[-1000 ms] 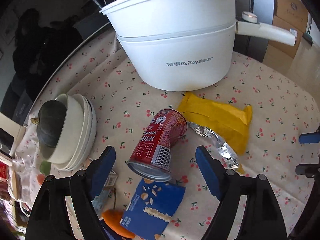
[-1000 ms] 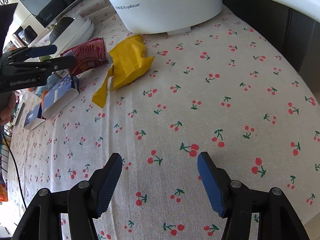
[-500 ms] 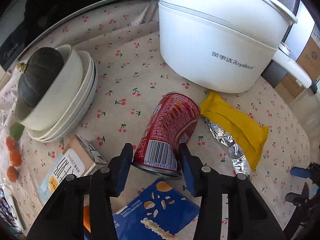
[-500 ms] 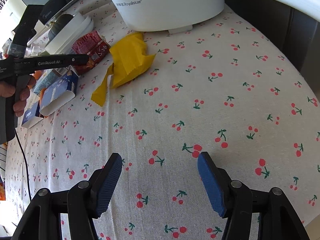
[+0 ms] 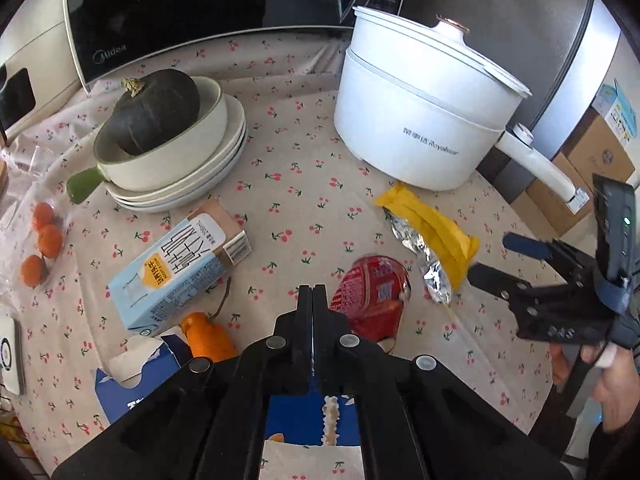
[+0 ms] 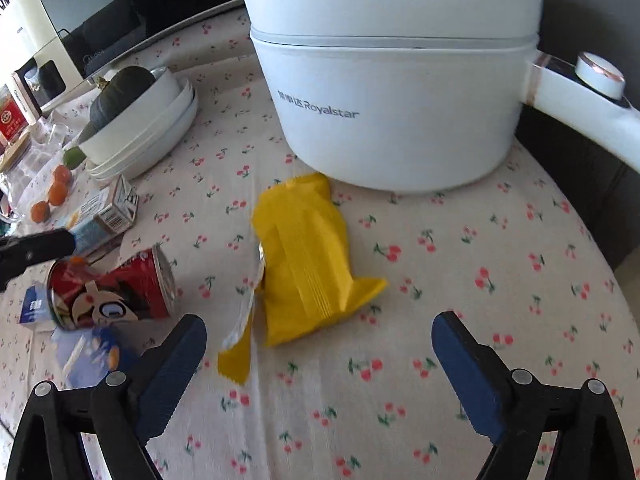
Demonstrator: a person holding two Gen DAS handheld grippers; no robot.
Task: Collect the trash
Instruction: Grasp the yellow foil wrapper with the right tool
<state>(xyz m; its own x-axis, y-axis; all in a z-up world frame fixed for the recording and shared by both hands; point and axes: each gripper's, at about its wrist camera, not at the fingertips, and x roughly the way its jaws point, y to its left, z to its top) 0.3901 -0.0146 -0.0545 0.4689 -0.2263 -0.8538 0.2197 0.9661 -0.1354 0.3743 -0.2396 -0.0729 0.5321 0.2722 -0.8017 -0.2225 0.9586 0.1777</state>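
A red milk-drink can (image 5: 374,302) lies on its side on the cherry-print tablecloth, just right of my left gripper (image 5: 312,292), whose jaws are shut together and hold nothing. The can also shows in the right wrist view (image 6: 116,294). A yellow foil wrapper (image 6: 308,256) lies ahead of my right gripper (image 6: 316,340), which is open and empty above the cloth. The wrapper (image 5: 436,236) lies right of the can in the left wrist view, where the right gripper (image 5: 516,256) shows too. A blue snack box (image 5: 136,376) lies under the left gripper.
A white Royalstar electric pot (image 6: 396,80) stands behind the wrapper. A milk carton (image 5: 176,268), stacked white bowls holding a dark squash (image 5: 156,112), small oranges (image 5: 44,240) and an orange scrap (image 5: 208,336) lie to the left. A microwave (image 5: 200,4) stands at the back.
My left gripper shut fully and pulled back and up; the can slipped out and now lies beside it. My right gripper moved forward to the yellow wrapper.
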